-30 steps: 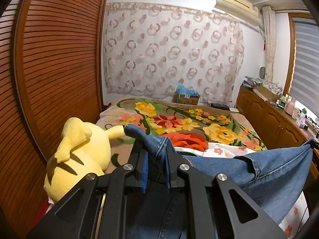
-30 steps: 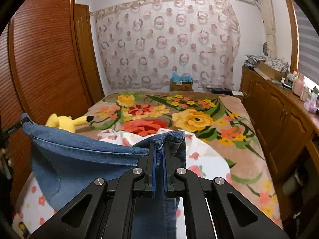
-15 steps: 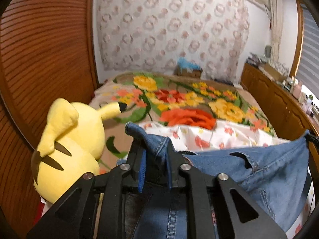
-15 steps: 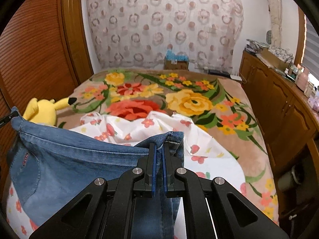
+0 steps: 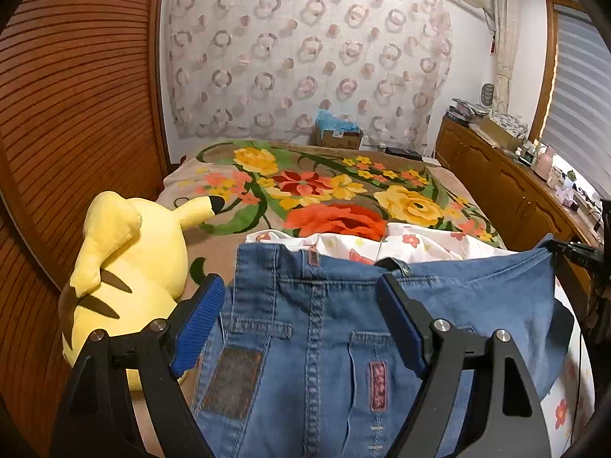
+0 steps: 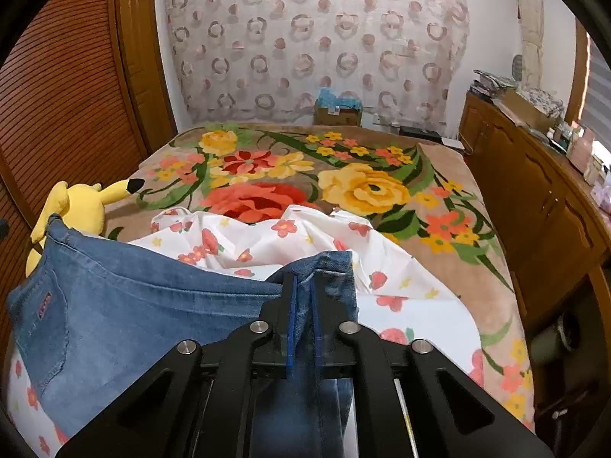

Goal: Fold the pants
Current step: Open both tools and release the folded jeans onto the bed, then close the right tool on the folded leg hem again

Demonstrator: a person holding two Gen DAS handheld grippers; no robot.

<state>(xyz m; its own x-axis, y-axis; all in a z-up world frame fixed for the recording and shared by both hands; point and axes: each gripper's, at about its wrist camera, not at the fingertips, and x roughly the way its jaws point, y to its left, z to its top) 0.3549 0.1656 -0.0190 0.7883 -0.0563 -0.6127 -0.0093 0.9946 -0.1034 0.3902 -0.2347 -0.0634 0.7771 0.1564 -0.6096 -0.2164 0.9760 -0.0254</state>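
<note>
The left gripper [image 5: 301, 305] stands wide open, its two blue-padded fingers [image 5: 198, 320] spread apart with nothing pinched between them. Directly ahead of it and under the gap between the fingers lie the blue denim pants [image 5: 317, 351], waistband away from the gripper, with a belt loop, a dark leather patch and a small red label showing. The cloth passes below both fingers; whether it touches them cannot be told. To the right of this gripper the denim stretches out toward a raised corner.

The right gripper [image 6: 301, 324] is closed tight on a fold of the same blue denim pants [image 6: 126, 316], the fabric edge sticking up just beyond its narrow blue pads. To the left of this gripper the waistband runs away in a taut line, with a back pocket hanging below it.

Beneath the pants lies a white sheet printed with small red flowers [image 6: 267, 240], just ahead of both grippers. Beyond it spreads the bed's brown blanket with large yellow and red roses [image 6: 362, 187]. A yellow plush toy with a black-tipped ear [image 5: 126, 267] sits left of the left gripper, beside the wooden slatted wardrobe door [image 5: 76, 95]. Far ahead hangs a sheer curtain with ring patterns [image 5: 305, 57].
</note>
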